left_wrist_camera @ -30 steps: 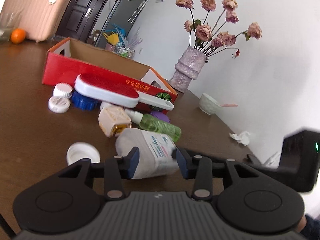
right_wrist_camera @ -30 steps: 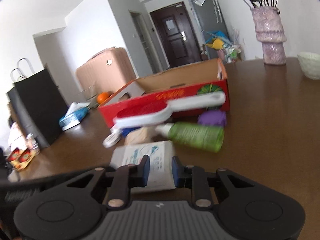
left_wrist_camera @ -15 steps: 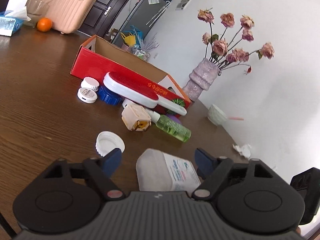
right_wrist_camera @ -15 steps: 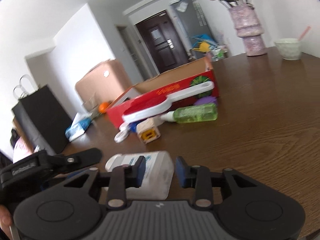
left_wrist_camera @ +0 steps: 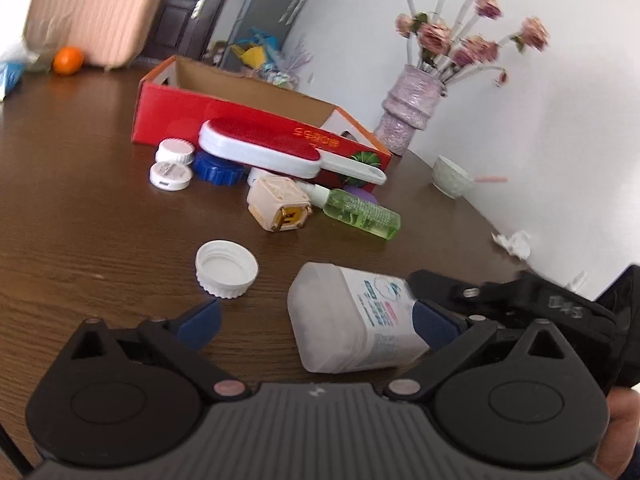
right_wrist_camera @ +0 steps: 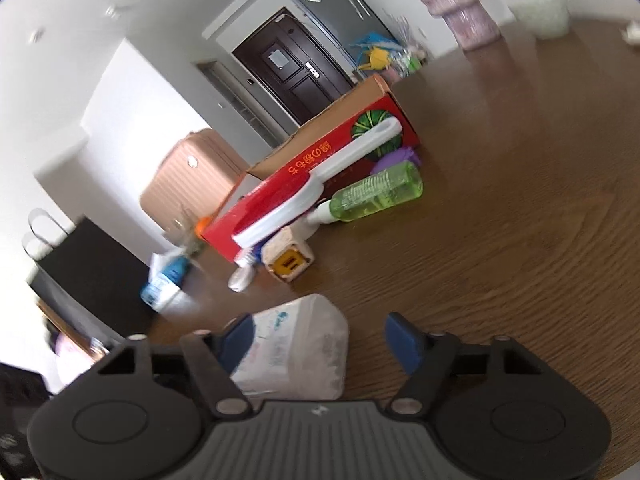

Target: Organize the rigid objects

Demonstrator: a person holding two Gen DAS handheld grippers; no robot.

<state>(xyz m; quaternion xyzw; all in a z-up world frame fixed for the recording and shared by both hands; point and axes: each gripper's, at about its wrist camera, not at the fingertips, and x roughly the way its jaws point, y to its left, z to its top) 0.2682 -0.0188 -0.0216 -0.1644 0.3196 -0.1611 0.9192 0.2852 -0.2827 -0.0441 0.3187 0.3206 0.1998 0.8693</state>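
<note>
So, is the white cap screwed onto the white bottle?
No, the white cap lies open side up on the table, apart from the white bottle.

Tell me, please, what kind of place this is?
Most likely a lived-in home, at a dining table. A dark front door, a pink suitcase, and a vase of flowers on the wooden table suggest it.

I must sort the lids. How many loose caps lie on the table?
4: one open white cap near the left gripper, two white and one blue beside the box. More may hide.

Red box (left_wrist_camera: 224, 120), green bottle (left_wrist_camera: 362, 214), white cap (left_wrist_camera: 226, 268).
</note>
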